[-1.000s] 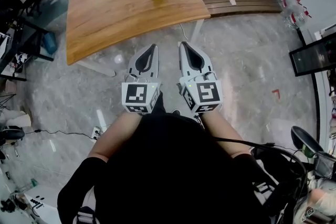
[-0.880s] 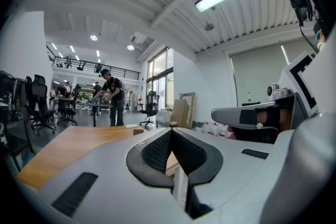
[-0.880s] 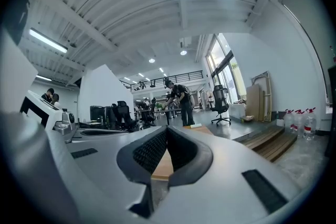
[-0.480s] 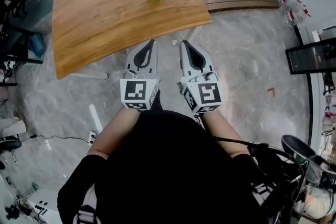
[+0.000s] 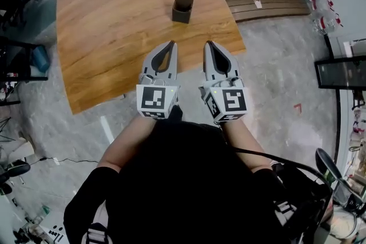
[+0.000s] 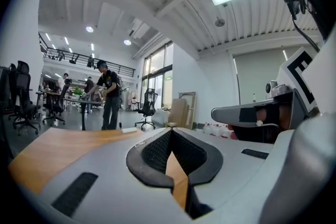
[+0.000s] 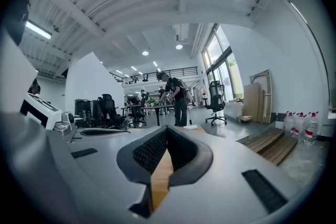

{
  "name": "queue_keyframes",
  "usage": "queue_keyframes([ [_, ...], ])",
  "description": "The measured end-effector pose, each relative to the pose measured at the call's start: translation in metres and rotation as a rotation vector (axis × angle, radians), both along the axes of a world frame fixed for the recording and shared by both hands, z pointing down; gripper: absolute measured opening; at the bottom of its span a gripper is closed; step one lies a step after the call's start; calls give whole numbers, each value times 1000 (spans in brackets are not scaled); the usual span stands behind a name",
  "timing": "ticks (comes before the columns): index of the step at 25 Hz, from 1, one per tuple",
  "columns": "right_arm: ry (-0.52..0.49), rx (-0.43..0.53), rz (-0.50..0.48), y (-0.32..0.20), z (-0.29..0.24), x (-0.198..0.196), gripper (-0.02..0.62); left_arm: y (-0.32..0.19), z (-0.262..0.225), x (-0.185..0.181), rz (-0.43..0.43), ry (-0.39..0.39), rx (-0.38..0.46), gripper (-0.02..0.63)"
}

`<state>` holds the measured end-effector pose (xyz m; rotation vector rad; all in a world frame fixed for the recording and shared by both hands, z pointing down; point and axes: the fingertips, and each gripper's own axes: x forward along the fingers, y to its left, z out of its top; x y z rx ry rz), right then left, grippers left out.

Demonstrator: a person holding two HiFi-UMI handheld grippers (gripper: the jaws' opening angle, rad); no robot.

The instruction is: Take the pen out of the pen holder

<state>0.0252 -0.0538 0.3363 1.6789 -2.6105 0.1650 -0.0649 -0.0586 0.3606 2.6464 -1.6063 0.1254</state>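
Checking progress, obs. 1: is either tool on the pen?

Obs. 2: No. The left gripper (image 5: 170,44) and right gripper (image 5: 209,44) both have their jaws together at the tips. Each gripper's own view shows only bare wood through the gap behind the pads, so nothing is held.

Obs. 1: Position of the pen holder (image 5: 183,7)?

Obs. 2: Upright on the wooden table (image 5: 103,31), ahead of both sets of fingertips and well apart from them. It sits on a line running between the two grippers, a little nearer the left one's side. The fingertips hang just over the table's near edge. The pen is too small to make out in the head view; presumably it is inside the holder.

Obs. 1: Entry for task stage?

Obs. 2: Approach only. By judgement, what is left is to close the distance, open one pair of jaws, grip the pen and lift it clear. Nothing of the task proper is done yet.
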Motion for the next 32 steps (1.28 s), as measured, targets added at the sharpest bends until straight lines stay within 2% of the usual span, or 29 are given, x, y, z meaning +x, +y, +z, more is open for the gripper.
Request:
queue_keyframes([
  [10,10,-58,8,-75,20,-27,15,-73,20,-21,17,7,-53,0],
  [15,18,-112,-17,-101,43,-29,15,-98,39,-15,15,-12,-95,0],
  [22,17,-212,-55,-146,88,-11,17,-136,77,6,7,-36,-160,0],
  [32,55,-337,-102,-207,156,-15,17,-191,129,7,-27,-56,-241,0],
])
